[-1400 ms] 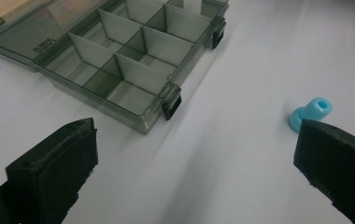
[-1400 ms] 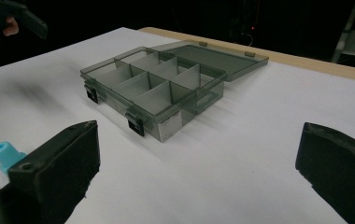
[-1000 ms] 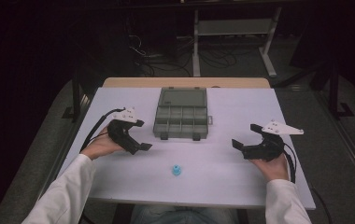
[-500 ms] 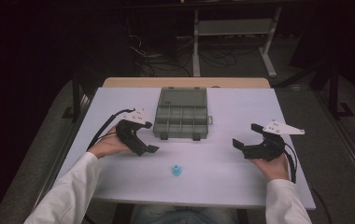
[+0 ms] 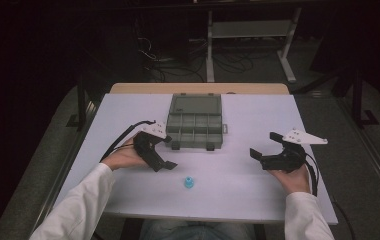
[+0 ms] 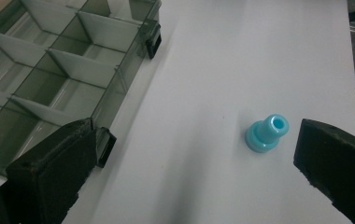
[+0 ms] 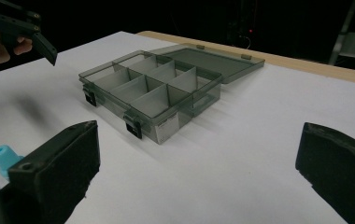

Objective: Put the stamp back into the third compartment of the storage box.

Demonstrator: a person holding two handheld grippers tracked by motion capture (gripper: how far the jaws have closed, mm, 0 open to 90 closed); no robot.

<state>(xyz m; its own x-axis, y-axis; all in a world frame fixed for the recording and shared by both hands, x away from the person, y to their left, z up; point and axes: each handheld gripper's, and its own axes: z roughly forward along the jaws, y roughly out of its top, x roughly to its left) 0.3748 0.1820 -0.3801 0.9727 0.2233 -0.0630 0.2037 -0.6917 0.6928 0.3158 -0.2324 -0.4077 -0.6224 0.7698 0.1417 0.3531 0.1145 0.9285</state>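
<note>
- Your left gripper (image 5: 164, 156) hangs over the white table (image 5: 238, 200), just in front of the near left corner of the compartment box (image 5: 196, 128), its jaws spread wide and holding nothing
- In the left gripper view, the small blue plastic part (image 6: 267, 133) stands between your two open jaws, closer to the right-hand one, touching neither
- That blue part (image 5: 189, 182) rests on its wider flange with its narrower hollow neck up, alone on the bare table top, near the front edge and just beyond the tip of your left gripper
- The smoke-grey compartment box sits at the middle of the table with its lid folded back flat behind it; the dividers show, and the compartments in view look empty
- In the left gripper view, two dark latches on the front wall of the box (image 6: 49, 70) face the blue part, one of them just beside your left-hand jaw
- Your right gripper (image 5: 267, 150) rests well to the right of the box, jaws wide apart and holding nothing, its view looking across the table at the box (image 7: 161, 88) and at the blue part (image 7: 3, 157) at lower left
</note>
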